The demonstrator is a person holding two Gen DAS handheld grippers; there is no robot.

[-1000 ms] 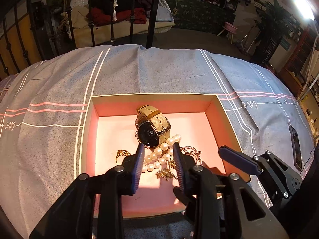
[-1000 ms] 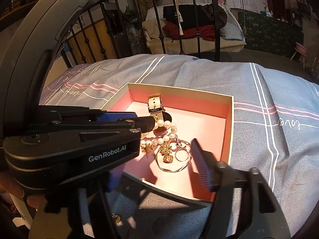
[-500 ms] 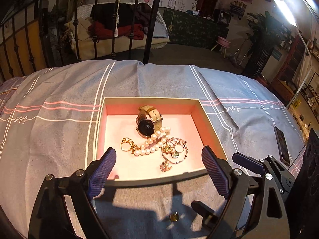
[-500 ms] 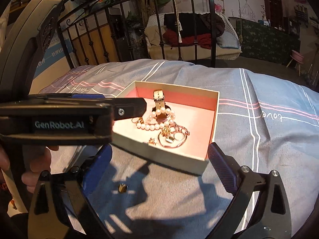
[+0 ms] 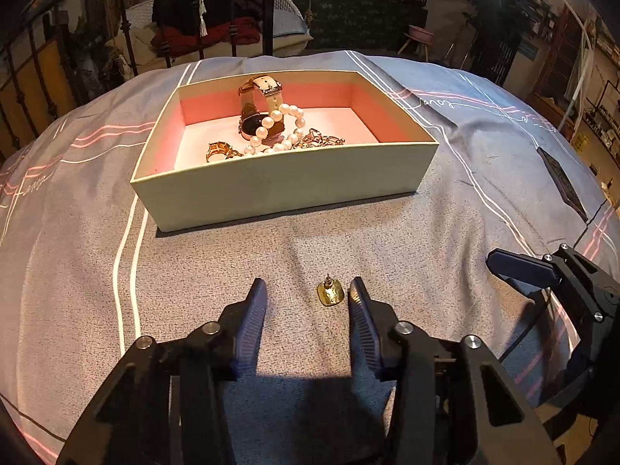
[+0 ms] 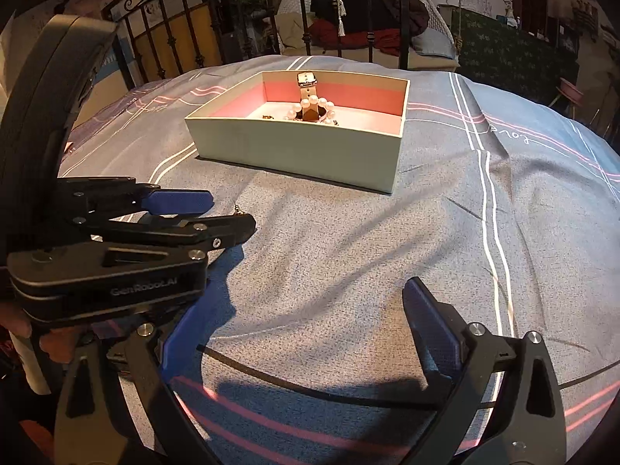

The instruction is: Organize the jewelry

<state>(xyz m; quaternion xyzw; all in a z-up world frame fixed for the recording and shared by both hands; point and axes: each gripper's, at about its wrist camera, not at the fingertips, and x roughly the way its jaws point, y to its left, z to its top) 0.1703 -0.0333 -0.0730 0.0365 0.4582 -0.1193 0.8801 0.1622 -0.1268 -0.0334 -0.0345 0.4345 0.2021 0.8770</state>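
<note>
Bedspread of grey cloth (image 5: 387,232) lies bare around a small flat gold earring (image 5: 330,293), which sits between the half-open left gripper (image 5: 306,302) tips, near the right one. Right gripper (image 6: 302,329) gapes wide, holding nothing. Pink-lined cardboard box (image 5: 286,182) stands well beyond.

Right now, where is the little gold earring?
In the left wrist view the earring lies on the bedspread, in front of the box, between the left gripper's open fingers, nearer the right one.
</note>
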